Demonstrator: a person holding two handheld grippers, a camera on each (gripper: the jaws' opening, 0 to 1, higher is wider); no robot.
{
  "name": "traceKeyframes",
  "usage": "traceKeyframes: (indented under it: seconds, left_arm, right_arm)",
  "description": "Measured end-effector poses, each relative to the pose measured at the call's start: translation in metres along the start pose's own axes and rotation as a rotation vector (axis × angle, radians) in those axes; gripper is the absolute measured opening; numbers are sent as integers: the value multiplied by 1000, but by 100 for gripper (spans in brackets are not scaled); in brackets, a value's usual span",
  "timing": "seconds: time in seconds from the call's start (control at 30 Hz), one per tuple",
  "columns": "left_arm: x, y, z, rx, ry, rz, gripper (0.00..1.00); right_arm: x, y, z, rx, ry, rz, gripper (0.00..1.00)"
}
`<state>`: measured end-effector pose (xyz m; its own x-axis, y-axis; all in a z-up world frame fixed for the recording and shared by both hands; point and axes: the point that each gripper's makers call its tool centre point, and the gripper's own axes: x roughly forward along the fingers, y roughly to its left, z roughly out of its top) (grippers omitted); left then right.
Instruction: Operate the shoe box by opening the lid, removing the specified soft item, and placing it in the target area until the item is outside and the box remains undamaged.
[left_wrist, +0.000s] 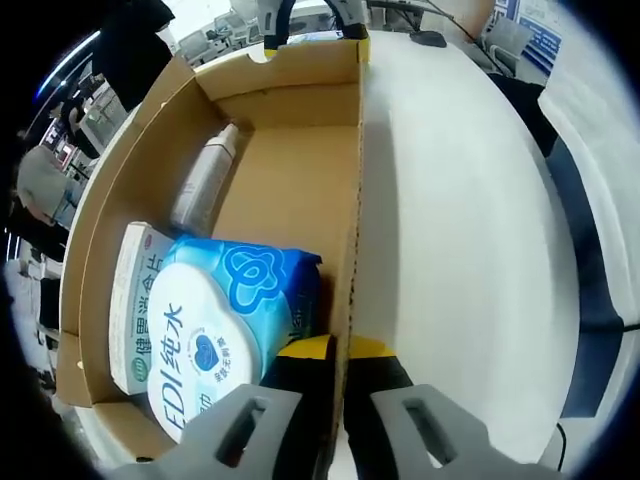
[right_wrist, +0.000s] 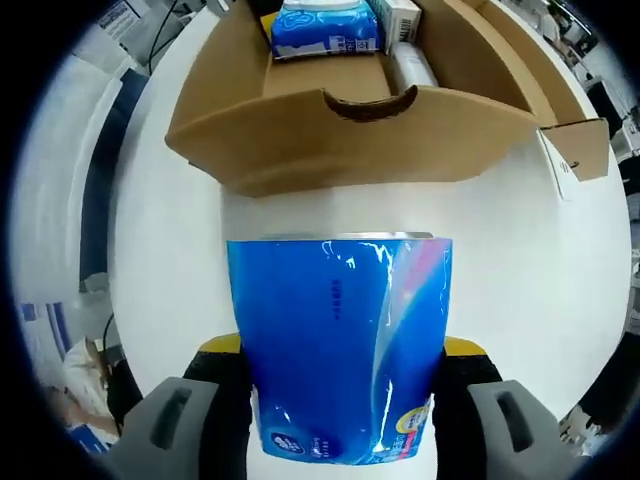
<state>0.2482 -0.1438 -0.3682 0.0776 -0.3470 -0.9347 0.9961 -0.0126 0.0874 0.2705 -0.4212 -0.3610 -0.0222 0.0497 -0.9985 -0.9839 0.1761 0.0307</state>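
White table (right_wrist: 170, 290) under open cardboard box (right_wrist: 340, 130). Inside box: wipes pack (left_wrist: 220, 330), flat carton (left_wrist: 135, 300), bottle (left_wrist: 205, 180). Outside it, above table, blue tissue pack (right_wrist: 340, 340), clamped in right tool (right_wrist: 340, 400). Left tool (left_wrist: 335, 385) pinching box's side wall (left_wrist: 352, 250), one jaw either side.
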Motion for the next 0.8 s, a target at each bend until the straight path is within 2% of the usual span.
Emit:
traceKeyframes:
  seconds: [0.27, 0.43, 0.57, 0.73, 0.8]
  left_arm:
    - [0, -1, 0, 2, -1, -2, 2]
    - [0, -2, 0, 4, -1, -4, 2]
    - [0, -2, 1, 7, -2, -2, 2]
    - [0, -3, 0, 6, -2, -4, 2]
    - [0, -3, 0, 2, -3, -1, 2]
  right_arm:
    - [-2, 2, 0, -16, -20, -8, 74]
    - [-21, -1, 10, -47, -66, -41, 73]
    - [-47, -6, 35, 42, -181, -98, 73]
    - [-70, -14, 44, 78, -171, -182, 74]
    - [-78, -23, 38, 150, -141, -238, 74]
